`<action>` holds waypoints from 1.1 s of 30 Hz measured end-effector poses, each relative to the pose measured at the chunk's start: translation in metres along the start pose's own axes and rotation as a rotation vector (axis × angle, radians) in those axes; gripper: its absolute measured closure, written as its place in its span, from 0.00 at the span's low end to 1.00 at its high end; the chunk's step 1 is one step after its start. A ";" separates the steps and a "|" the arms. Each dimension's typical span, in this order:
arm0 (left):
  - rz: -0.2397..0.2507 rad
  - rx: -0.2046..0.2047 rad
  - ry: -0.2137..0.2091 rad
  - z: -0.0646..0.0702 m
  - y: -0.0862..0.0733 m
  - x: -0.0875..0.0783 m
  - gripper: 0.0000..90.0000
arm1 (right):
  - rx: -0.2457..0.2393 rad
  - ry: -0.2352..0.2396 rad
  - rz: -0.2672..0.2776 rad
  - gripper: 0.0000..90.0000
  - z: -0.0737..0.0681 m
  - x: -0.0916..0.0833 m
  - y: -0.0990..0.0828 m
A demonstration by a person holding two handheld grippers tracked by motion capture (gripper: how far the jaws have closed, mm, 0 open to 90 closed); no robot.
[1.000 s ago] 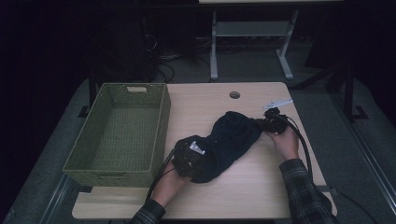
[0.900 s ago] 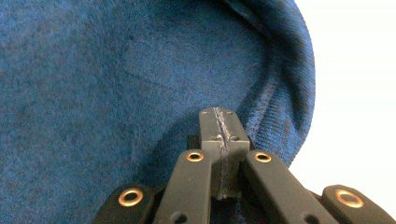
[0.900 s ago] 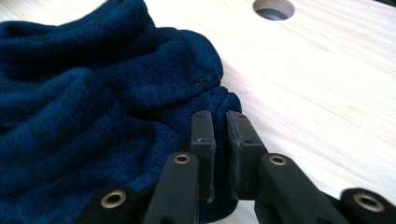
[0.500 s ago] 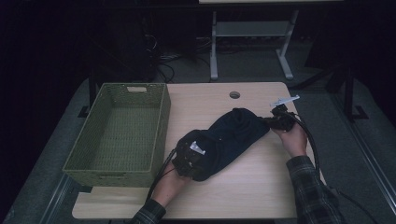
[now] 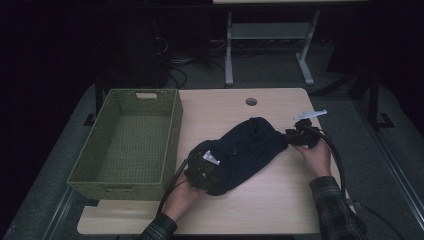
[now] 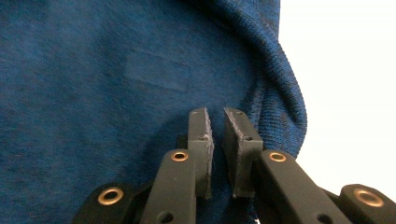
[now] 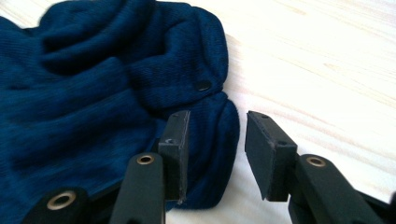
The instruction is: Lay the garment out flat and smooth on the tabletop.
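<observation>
A dark blue knit garment lies bunched and stretched across the wooden table. My left gripper sits at its lower left end, half buried in the cloth. In the left gripper view the left gripper has just been opening: its pads stand a narrow gap apart over the knit, not pinching it. My right gripper is at the garment's right end and has also just been opening. In the right gripper view the right gripper stands open, with a folded edge of the garment between the jaws against the left pad.
A green woven basket stands on the table's left side. A round cable hole is at the table's far edge. Bare wood lies in front of the garment and to the right gripper's right. A metal stand rises beyond the table.
The garment has been drawn out longer and lies flatter than a second ago. The right hand shifted slightly rightward. The left hand has stayed put.
</observation>
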State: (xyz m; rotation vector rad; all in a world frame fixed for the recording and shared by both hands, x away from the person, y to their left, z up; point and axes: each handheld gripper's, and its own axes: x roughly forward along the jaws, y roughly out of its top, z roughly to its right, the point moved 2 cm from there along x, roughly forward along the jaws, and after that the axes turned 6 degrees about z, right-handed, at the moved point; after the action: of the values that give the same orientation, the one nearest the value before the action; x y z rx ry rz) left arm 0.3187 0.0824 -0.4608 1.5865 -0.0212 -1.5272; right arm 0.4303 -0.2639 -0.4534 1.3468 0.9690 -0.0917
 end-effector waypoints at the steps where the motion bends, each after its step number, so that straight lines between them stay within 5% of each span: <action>1: 0.008 0.001 -0.001 0.000 0.001 -0.002 0.88 | -0.003 0.007 0.009 0.69 -0.002 -0.003 0.000; 7: 0.045 0.014 0.006 0.000 0.008 -0.015 0.89 | -0.012 0.058 0.043 0.86 -0.025 -0.024 -0.003; 12: 0.055 0.008 0.004 0.001 0.009 -0.021 1.00 | -0.047 0.118 0.039 1.00 -0.053 -0.030 -0.011; 17: 0.049 0.020 0.012 0.002 0.009 -0.022 1.00 | -0.103 0.200 0.046 1.00 -0.086 -0.031 -0.019; 27: 0.044 0.030 0.008 0.007 0.009 -0.019 1.00 | -0.133 0.346 0.025 1.00 -0.149 -0.015 -0.036; 33: 0.037 0.032 0.005 0.007 0.009 -0.019 1.00 | -0.157 0.368 -0.005 1.00 -0.173 -0.004 -0.040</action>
State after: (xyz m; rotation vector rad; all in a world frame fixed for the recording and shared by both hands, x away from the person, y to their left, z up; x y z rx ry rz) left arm 0.3134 0.0837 -0.4393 1.6067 -0.0725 -1.5013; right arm 0.3134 -0.1308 -0.4665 1.2384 1.2605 0.2327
